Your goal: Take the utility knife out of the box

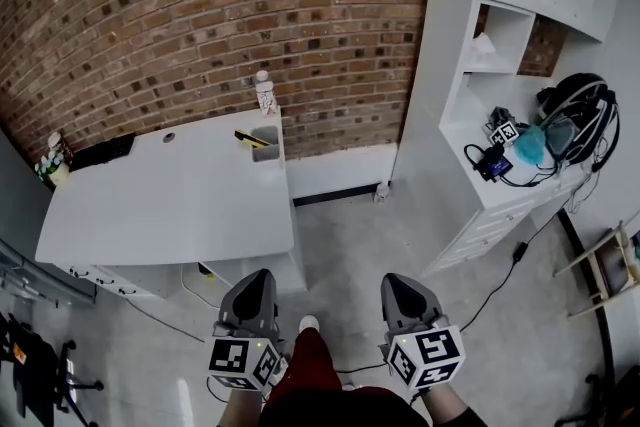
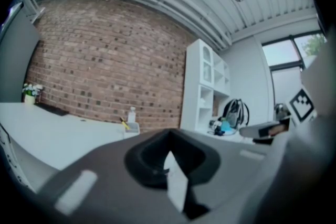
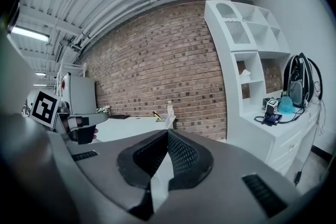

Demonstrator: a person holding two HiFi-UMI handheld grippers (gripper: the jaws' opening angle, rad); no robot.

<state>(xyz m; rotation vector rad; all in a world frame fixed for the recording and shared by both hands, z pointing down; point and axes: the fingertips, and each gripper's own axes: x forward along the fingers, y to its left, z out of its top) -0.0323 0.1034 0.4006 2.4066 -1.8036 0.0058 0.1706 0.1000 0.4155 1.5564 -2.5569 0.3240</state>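
A small open-topped white box (image 1: 266, 143) stands at the far right corner of the white table (image 1: 170, 205). The yellow utility knife (image 1: 249, 138) sticks out of it at a slant. It shows small and distant in the left gripper view as box (image 2: 131, 128) and knife (image 2: 124, 123), and in the right gripper view as box (image 3: 168, 121) and knife (image 3: 157, 115). My left gripper (image 1: 258, 277) and right gripper (image 1: 394, 281) are side by side over the floor, well short of the table. Both are shut and empty.
A white bottle (image 1: 265, 93) stands behind the box. A potted plant (image 1: 53, 158) and a dark flat item (image 1: 103, 151) sit at the table's far left. A white shelf unit (image 1: 520, 85) on the right holds a backpack, cables and a marker cube. A cable crosses the floor.
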